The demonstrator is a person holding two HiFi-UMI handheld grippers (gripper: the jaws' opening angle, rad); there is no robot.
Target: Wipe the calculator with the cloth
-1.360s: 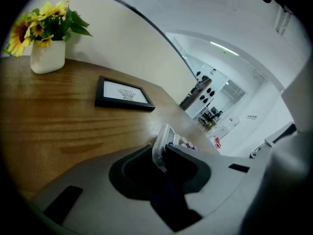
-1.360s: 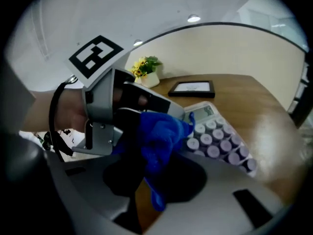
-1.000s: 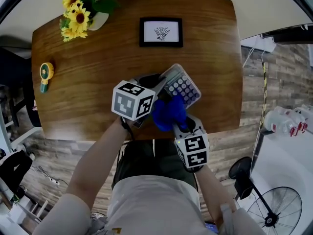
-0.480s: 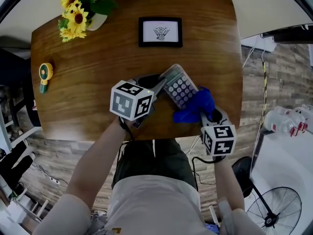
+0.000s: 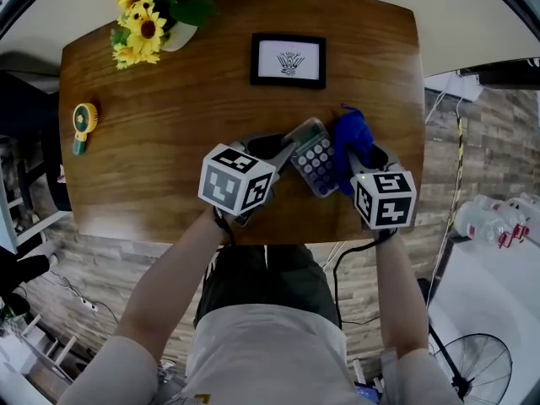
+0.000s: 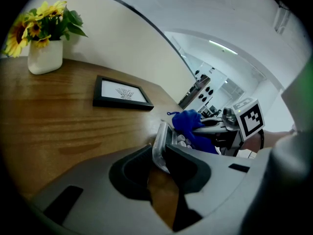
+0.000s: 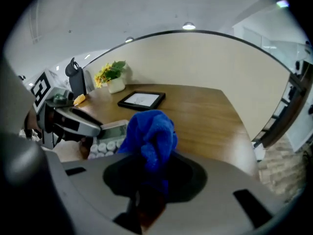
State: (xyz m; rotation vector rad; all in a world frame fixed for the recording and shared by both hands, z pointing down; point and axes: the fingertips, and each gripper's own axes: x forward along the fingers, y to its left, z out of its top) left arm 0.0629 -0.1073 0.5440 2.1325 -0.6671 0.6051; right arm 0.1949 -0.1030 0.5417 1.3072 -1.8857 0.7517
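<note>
Right tongs (image 5: 360, 155), clamped on bunched blue cloth (image 5: 349, 133), swept right off grey calculator (image 5: 315, 163); left tongs (image 5: 283, 151) clamp it steady.

We noted the table (image 5: 152, 159) was grained wood with a soft sheen; on it the cloth (image 5: 350, 132) was fuzzy blue pile, the calculator (image 5: 314, 160) smooth silvery plastic.

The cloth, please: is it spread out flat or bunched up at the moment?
Bunched up. The blue cloth is a crumpled wad pinched between the jaws of the right gripper, with none of it laid out flat.
</note>
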